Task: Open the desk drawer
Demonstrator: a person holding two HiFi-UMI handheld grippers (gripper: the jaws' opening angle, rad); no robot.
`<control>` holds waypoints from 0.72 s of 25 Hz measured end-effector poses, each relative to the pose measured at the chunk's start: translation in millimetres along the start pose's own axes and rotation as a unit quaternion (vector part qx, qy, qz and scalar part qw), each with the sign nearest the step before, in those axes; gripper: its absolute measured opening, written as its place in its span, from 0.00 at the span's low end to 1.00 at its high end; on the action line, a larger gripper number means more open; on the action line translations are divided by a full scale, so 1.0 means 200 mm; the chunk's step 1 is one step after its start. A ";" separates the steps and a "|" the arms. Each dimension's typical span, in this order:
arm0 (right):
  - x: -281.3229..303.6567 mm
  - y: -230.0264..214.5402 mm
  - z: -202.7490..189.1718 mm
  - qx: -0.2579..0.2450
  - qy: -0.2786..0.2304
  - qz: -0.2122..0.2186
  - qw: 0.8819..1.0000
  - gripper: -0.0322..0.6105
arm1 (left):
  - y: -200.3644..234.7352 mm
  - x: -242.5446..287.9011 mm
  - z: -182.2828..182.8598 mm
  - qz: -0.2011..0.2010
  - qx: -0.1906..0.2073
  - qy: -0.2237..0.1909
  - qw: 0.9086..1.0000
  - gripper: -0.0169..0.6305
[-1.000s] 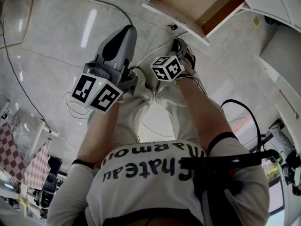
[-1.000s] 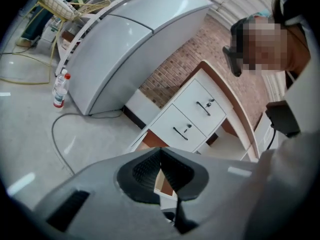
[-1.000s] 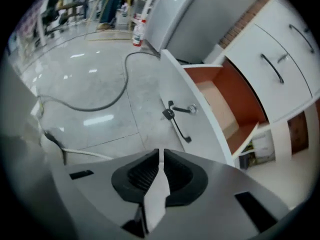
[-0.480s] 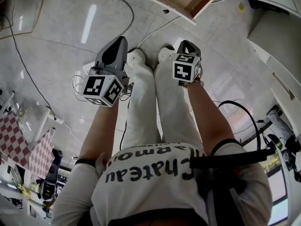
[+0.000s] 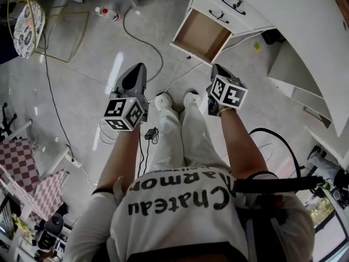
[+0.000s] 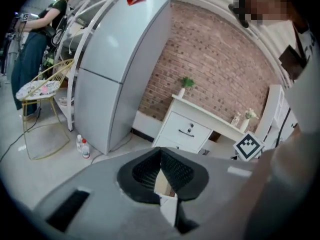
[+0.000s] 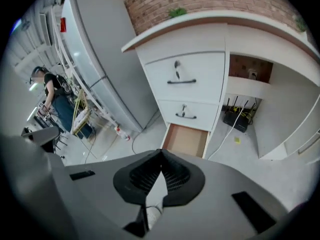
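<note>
Drawer (image 5: 203,35) juts open, front edge over floor (image 5: 76,91).

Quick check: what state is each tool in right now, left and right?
Left tool: closed, nothing between its jaws.
Right tool: closed, its jaws having just shut the last bit, nothing between them.
</note>
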State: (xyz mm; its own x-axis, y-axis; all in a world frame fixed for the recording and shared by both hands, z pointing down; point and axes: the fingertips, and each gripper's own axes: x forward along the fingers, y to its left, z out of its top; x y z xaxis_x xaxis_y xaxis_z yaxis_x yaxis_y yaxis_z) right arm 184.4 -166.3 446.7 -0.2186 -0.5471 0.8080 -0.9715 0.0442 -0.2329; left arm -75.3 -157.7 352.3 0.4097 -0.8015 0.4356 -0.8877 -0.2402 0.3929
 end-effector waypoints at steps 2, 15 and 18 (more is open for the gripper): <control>-0.13 0.03 0.16 0.002 -0.023 0.007 1.000 0.07 | -0.09 -0.05 0.16 0.001 -0.004 -0.021 1.000 0.05; -0.98 0.26 1.26 -0.036 -0.214 0.081 0.973 0.07 | -0.72 -0.25 1.34 -0.050 0.038 -0.202 0.977 0.05; -1.22 0.33 1.42 -0.073 -0.252 0.094 0.960 0.07 | -0.91 -0.34 1.54 -0.065 0.058 -0.231 0.969 0.05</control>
State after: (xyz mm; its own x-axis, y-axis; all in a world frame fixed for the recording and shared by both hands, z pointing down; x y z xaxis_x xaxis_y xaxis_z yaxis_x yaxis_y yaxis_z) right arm 198.6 -267.4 80.9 -0.3545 -0.8518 0.3856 -0.9299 0.2780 -0.2408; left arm -7.3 -227.8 1.7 0.4054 -0.9136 -0.0309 -0.8634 -0.3938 0.3153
